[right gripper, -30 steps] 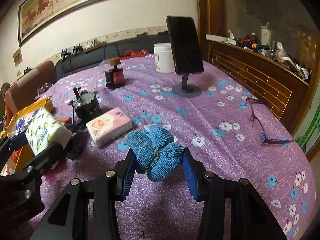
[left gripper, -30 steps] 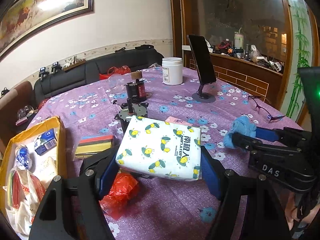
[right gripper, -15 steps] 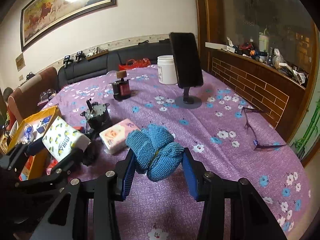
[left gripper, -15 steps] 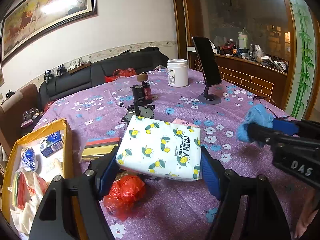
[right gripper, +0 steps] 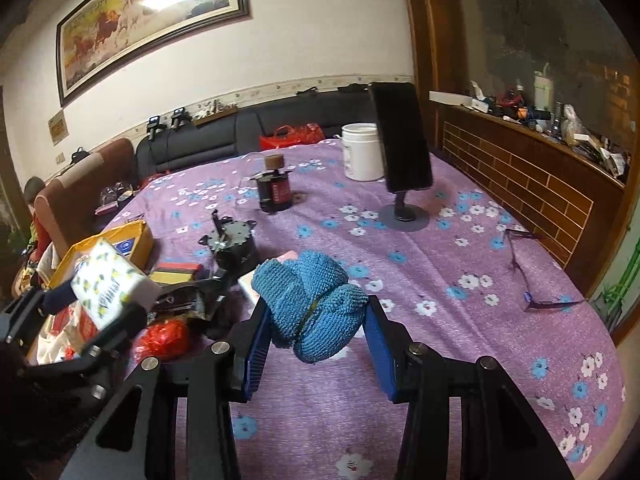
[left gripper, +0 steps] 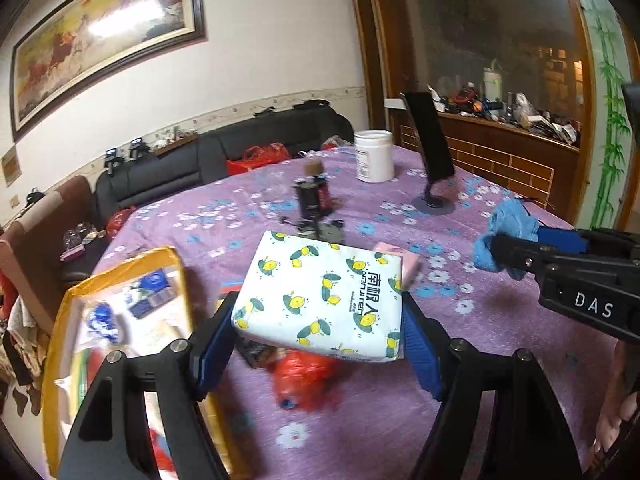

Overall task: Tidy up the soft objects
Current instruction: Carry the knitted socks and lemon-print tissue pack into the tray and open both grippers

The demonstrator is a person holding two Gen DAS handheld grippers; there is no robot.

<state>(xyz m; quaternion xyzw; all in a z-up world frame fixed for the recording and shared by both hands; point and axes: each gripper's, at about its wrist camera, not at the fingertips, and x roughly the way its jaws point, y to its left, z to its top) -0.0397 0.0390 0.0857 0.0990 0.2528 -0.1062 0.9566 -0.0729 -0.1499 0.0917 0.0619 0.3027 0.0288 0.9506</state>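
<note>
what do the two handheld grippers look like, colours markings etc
Both are matt black linkage frames with silver round bolts at the joints and two fingers lined with ribbed blue pads. The left gripper shows blue pads on both fingers. The right gripper looks the same in build, and from the left view its side carries white letters "DAS".

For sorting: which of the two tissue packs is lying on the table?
The small pink tissue pack; the lemon-print tissue pack is held up in the left gripper.

Dim indoor light; a ceiling lamp's glare whitens the framed painting (left gripper: 108, 24). Fisheye bending darkens the corners. Motion blur smears the left view, especially the red plastic bag (left gripper: 304, 376); the right view stays sharper.
</note>
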